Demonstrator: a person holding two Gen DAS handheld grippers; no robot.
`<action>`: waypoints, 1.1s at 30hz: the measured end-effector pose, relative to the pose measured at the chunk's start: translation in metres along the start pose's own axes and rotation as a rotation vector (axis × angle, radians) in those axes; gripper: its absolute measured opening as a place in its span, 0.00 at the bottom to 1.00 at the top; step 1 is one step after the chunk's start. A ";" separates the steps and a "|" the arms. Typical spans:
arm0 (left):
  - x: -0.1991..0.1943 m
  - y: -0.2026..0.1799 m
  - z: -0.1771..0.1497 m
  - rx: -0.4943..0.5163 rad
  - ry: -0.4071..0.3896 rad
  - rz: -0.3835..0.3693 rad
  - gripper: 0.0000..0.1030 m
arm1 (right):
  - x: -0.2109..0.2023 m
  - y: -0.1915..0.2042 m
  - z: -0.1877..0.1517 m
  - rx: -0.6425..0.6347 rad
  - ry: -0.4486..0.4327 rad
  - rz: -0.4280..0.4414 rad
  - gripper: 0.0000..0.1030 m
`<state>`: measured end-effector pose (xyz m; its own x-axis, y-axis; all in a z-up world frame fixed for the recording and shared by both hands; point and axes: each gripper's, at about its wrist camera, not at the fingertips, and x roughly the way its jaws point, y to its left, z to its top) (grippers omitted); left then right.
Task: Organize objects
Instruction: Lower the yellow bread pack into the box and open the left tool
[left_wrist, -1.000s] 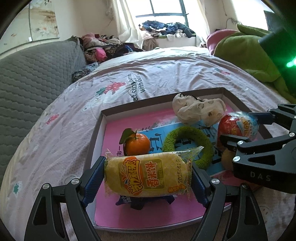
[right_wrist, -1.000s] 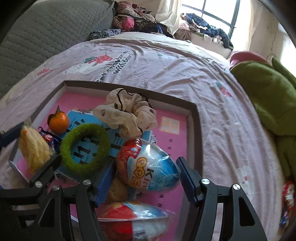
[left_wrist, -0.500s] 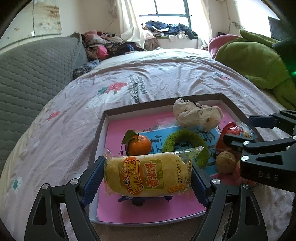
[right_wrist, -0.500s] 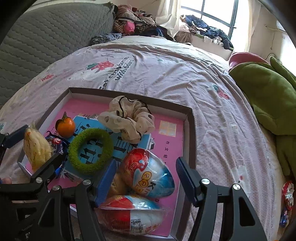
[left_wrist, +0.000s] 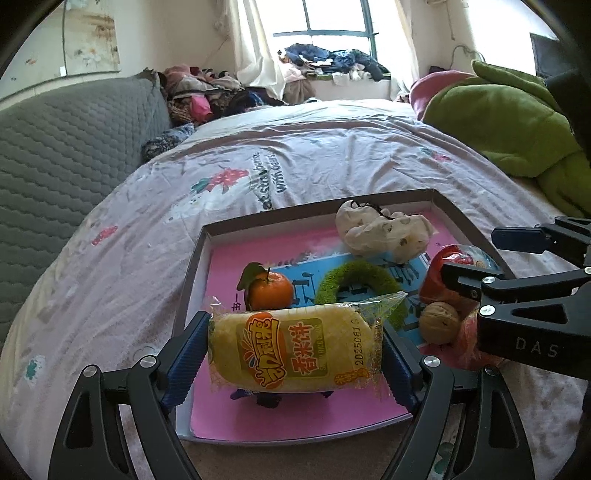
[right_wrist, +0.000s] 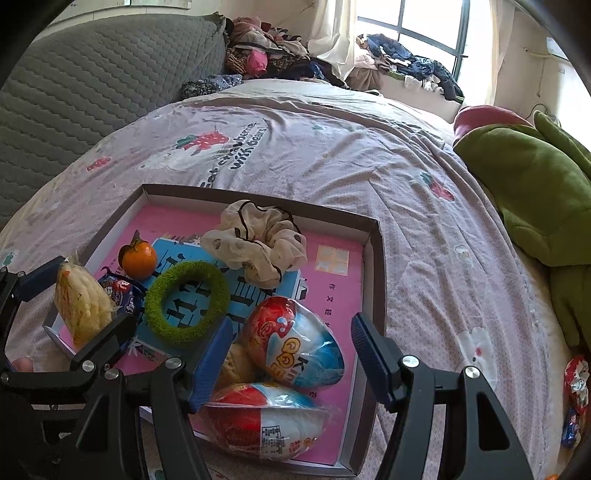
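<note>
A shallow box (left_wrist: 195, 258) (right_wrist: 376, 266) with a pink floor lies on the bed. In it are a tangerine (left_wrist: 271, 291) (right_wrist: 138, 260), a green ring (left_wrist: 354, 286) (right_wrist: 186, 302), a cream scrunchie (left_wrist: 384, 230) (right_wrist: 258, 242), a walnut (left_wrist: 439, 321), two Kinder eggs (right_wrist: 299, 343) (right_wrist: 266, 421) and a blue wrapped sweet (right_wrist: 123, 293). My left gripper (left_wrist: 295, 354) is shut on a yellow rice-cracker packet (left_wrist: 295, 350) (right_wrist: 79, 299), held above the box's near left corner. My right gripper (right_wrist: 291, 365) is open and empty, raised above the upper Kinder egg.
A green plush blanket (left_wrist: 509, 122) (right_wrist: 535, 192) lies at the right. A grey quilted headboard (left_wrist: 62, 155) stands at the left. Clothes are piled by the window (left_wrist: 332, 62). A red wrapped sweet (right_wrist: 574, 384) lies on the sheet at the far right.
My right gripper let go of the Kinder egg, which now rests in the box, and drew back and up. My left gripper rose a little with the packet.
</note>
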<state>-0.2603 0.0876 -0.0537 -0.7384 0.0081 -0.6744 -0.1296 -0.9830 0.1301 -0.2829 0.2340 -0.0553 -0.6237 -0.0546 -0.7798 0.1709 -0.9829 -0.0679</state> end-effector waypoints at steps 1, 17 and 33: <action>0.000 0.000 0.000 0.000 -0.003 0.004 0.84 | 0.000 0.000 0.000 0.000 -0.001 -0.001 0.64; -0.012 -0.004 -0.003 0.002 -0.026 -0.019 0.84 | -0.006 0.003 -0.001 -0.008 -0.013 -0.005 0.64; -0.015 0.000 -0.004 -0.017 -0.059 0.000 0.84 | -0.009 0.008 -0.001 -0.037 -0.025 -0.020 0.64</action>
<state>-0.2465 0.0869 -0.0458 -0.7761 0.0181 -0.6304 -0.1186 -0.9859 0.1177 -0.2756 0.2270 -0.0493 -0.6461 -0.0395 -0.7622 0.1861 -0.9767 -0.1071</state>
